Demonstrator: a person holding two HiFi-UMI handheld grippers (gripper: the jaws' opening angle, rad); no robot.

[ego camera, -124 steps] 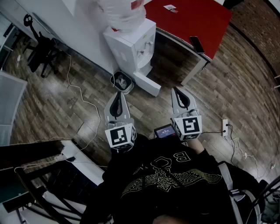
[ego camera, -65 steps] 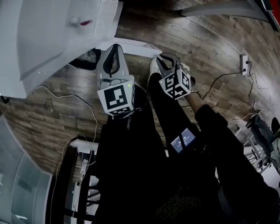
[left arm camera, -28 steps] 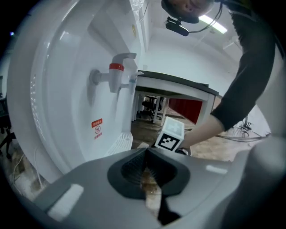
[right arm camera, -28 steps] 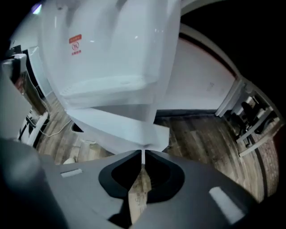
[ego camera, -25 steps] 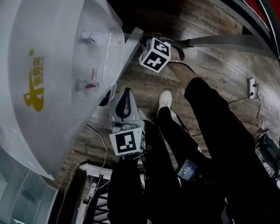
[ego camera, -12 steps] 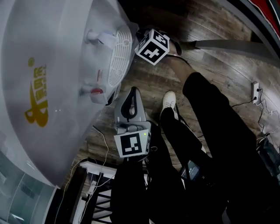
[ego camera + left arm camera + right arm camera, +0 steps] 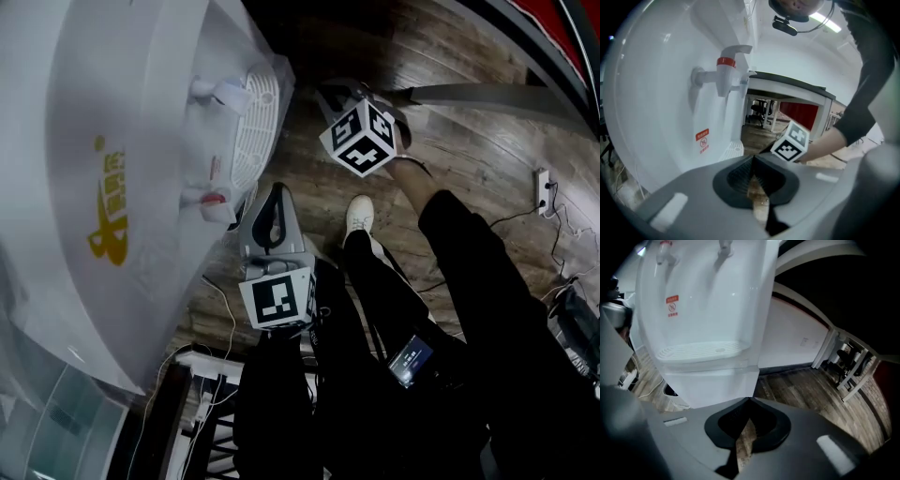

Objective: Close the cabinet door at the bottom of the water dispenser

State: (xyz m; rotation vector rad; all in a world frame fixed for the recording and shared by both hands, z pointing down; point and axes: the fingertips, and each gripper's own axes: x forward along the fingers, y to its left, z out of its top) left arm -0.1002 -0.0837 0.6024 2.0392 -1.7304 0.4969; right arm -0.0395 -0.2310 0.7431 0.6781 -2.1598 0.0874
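Note:
The white water dispenser (image 7: 141, 159) fills the left of the head view, with its red tap (image 7: 725, 61) and drip tray (image 7: 698, 350). Below the tray, the lower cabinet door (image 7: 712, 385) looks flush with the body. My right gripper (image 7: 750, 399) is shut on nothing, its tips just in front of the door's right edge. In the head view the right gripper (image 7: 325, 91) sits by the dispenser's foot, with its marker cube (image 7: 364, 137) behind. My left gripper (image 7: 275, 188) hangs shut and empty beside the dispenser front. The left gripper view shows this left gripper (image 7: 752, 157) pointing past the taps.
A small waste bin (image 7: 670, 391) stands left of the dispenser base. The red table (image 7: 574, 28) with its grey frame (image 7: 487, 94) lies to the right. A power strip (image 7: 542, 178) and cables lie on the wooden floor. My shoe (image 7: 358, 217) is between the grippers.
The person walked up to the dispenser and the right gripper reached in at its base. Over the last half second the right gripper has drawn back from it. The left gripper has hardly moved.

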